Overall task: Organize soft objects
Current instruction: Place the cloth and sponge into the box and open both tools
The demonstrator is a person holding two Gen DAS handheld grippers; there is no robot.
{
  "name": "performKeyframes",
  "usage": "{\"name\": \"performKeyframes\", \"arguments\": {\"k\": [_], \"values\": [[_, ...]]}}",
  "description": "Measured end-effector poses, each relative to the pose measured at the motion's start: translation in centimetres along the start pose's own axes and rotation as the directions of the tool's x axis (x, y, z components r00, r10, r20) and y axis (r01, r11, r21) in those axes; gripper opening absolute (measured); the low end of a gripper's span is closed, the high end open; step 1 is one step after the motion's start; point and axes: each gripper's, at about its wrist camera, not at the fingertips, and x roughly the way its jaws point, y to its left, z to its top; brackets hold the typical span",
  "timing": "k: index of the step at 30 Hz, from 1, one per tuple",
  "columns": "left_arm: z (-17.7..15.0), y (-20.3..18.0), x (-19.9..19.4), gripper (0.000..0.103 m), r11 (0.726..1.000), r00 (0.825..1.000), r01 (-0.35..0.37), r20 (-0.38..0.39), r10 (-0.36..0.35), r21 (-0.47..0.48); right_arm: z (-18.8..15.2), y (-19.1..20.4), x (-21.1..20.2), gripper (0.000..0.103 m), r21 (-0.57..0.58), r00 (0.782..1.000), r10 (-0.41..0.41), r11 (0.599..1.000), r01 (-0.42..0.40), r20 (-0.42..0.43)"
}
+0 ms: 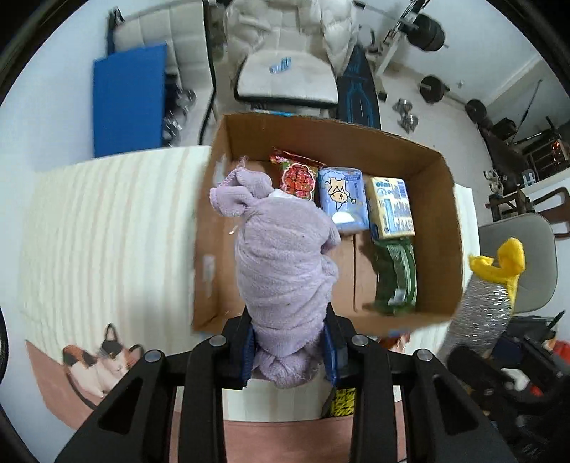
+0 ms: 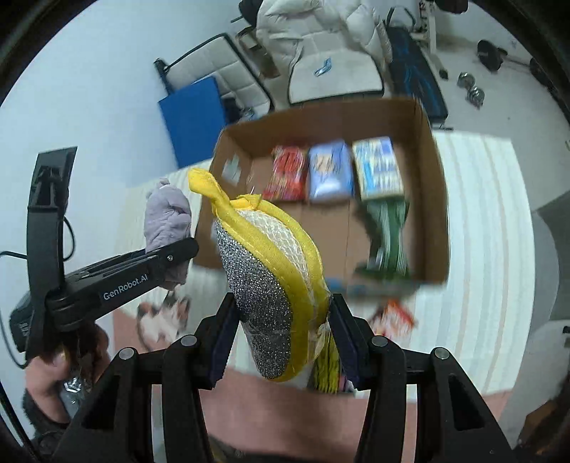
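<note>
My left gripper [image 1: 290, 342] is shut on a rolled lilac towel [image 1: 285, 256] and holds it above the near left part of an open cardboard box [image 1: 402, 140]. The box holds a red packet [image 1: 297, 176], a blue tissue pack [image 1: 343, 197], a yellow-blue pack [image 1: 392, 208] and a green packet [image 1: 395, 277]. My right gripper [image 2: 281, 334] is shut on a silver and yellow scrub sponge [image 2: 270, 270], held in the air in front of the box [image 2: 433, 178]. The sponge also shows in the left wrist view [image 1: 488, 295], right of the box. The left gripper with the towel [image 2: 167, 213] shows at left.
The box stands on a cream striped cloth [image 1: 107, 228] with a cat picture [image 1: 103, 359] at its near edge. More packets [image 2: 395, 317] lie on the cloth before the box. A padded bench [image 1: 285, 76], a blue mat [image 1: 130, 99] and weights [image 1: 431, 32] stand behind.
</note>
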Motion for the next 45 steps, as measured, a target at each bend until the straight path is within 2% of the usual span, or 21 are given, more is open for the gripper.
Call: {"name": "performKeyframes", "arguments": {"k": [3, 5, 8, 12, 13, 15, 17, 19, 22, 28, 30, 31, 33, 36, 37, 39, 41, 42, 43, 45], "values": [[2.8, 0.5, 4.6, 0.028, 0.998, 0.993, 0.05, -0.106, -0.054, -0.04, 2.9, -0.5, 3.5, 0.054, 0.04, 0.999, -0.031, 0.999, 0.033, -0.039], [3.6, 0.5, 6.5, 0.028, 0.996, 0.985, 0.067, -0.156, -0.076, -0.062, 4.1, -1.2, 5.9, 0.054, 0.073, 0.996, -0.041, 0.996, 0.047, -0.08], [4.7, 0.1, 10.2, 0.028, 0.991, 0.966, 0.096, -0.234, -0.114, -0.088, 5.2, -2.7, 10.1, 0.054, 0.114, 0.988, -0.072, 0.99, 0.088, -0.139], [5.0, -0.6, 14.4, 0.028, 0.982, 0.925, 0.154, -0.332, -0.183, -0.112, 5.2, -4.2, 13.9, 0.053, 0.135, 0.976, -0.09, 0.984, 0.118, -0.198], [4.9, -0.8, 15.6, 0.028, 0.976, 0.909, 0.173, -0.361, -0.209, -0.13, 5.1, -4.4, 14.5, 0.053, 0.137, 0.974, -0.097, 0.982, 0.127, -0.206], [4.6, -1.0, 17.3, 0.029, 0.968, 0.886, 0.198, -0.395, -0.245, -0.155, 5.1, -4.8, 15.5, 0.053, 0.139, 0.97, -0.109, 0.98, 0.142, -0.218], [4.3, -1.1, 18.5, 0.029, 0.961, 0.87, 0.216, -0.413, -0.27, -0.174, 5.1, -5.2, 16.3, 0.053, 0.147, 0.966, -0.111, 0.978, 0.148, -0.232], [4.0, -1.2, 19.4, 0.03, 0.957, 0.859, 0.227, -0.426, -0.285, -0.182, 5.1, -5.4, 16.9, 0.053, 0.143, 0.963, -0.12, 0.977, 0.158, -0.241], [3.4, -1.3, 20.2, 0.031, 0.954, 0.851, 0.231, -0.436, -0.292, -0.189, 5.2, -5.6, 17.8, 0.054, 0.133, 0.957, -0.139, 0.975, 0.177, -0.254], [2.1, -1.6, 20.4, 0.034, 0.958, 0.855, 0.209, -0.439, -0.277, -0.198, 5.0, -6.1, 18.8, 0.056, 0.131, 0.953, -0.146, 0.974, 0.186, -0.265], [1.9, -1.8, 19.9, 0.039, 0.961, 0.854, 0.202, -0.446, -0.268, -0.191, 5.3, -5.9, 18.5, 0.058, 0.132, 0.953, -0.139, 0.975, 0.18, -0.268], [1.9, -2.0, 19.3, 0.042, 0.966, 0.86, 0.192, -0.444, -0.251, -0.175, 5.5, -5.9, 18.2, 0.06, 0.13, 0.952, -0.142, 0.974, 0.183, -0.271], [1.7, -2.5, 17.8, 0.059, 0.977, 0.881, 0.166, -0.425, -0.207, -0.131, 5.6, -5.8, 17.4, 0.067, 0.122, 0.952, -0.161, 0.973, 0.198, -0.26], [1.4, -3.0, 15.2, 0.077, 0.985, 0.909, 0.152, -0.381, -0.171, -0.079, 5.8, -5.3, 16.1, 0.077, 0.115, 0.955, -0.158, 0.975, 0.191, -0.253], [1.2, -3.1, 13.9, 0.08, 0.988, 0.919, 0.142, -0.362, -0.155, -0.062, 5.7, -5.2, 15.5, 0.082, 0.112, 0.954, -0.157, 0.975, 0.191, -0.256], [0.7, -3.3, 11.9, 0.089, 0.992, 0.938, 0.122, -0.323, -0.128, -0.039, 5.5, -4.8, 14.2, 0.085, 0.096, 0.954, -0.164, 0.976, 0.194, -0.252], [0.1, -3.6, 9.4, 0.096, 0.997, 0.962, 0.081, -0.261, -0.081, -0.009, 4.9, -4.3, 12.3, 0.087, 0.065, 0.954, -0.193, 0.975, 0.213, -0.229], [-0.3, -3.8, 8.1, 0.096, 0.998, 0.973, 0.062, -0.224, -0.059, 0.006, 4.6, -4.0, 11.6, 0.091, 0.048, 0.952, -0.213, 0.972, 0.229, -0.22], [-0.8, -4.0, 7.1, 0.096, 0.999, 0.98, 0.042, -0.194, -0.038, 0.019, 4.3, -3.7, 10.9, 0.1, 0.036, 0.95, -0.23, 0.969, 0.243, -0.21], [-2.2, -4.5, 4.7, 0.096, 0.999, 0.994, -0.013, -0.109, 0.018, 0.047, 3.6, -3.2, 9.3, 0.103, 0.016, 0.947, -0.267, 0.962, 0.274, -0.178]]}}
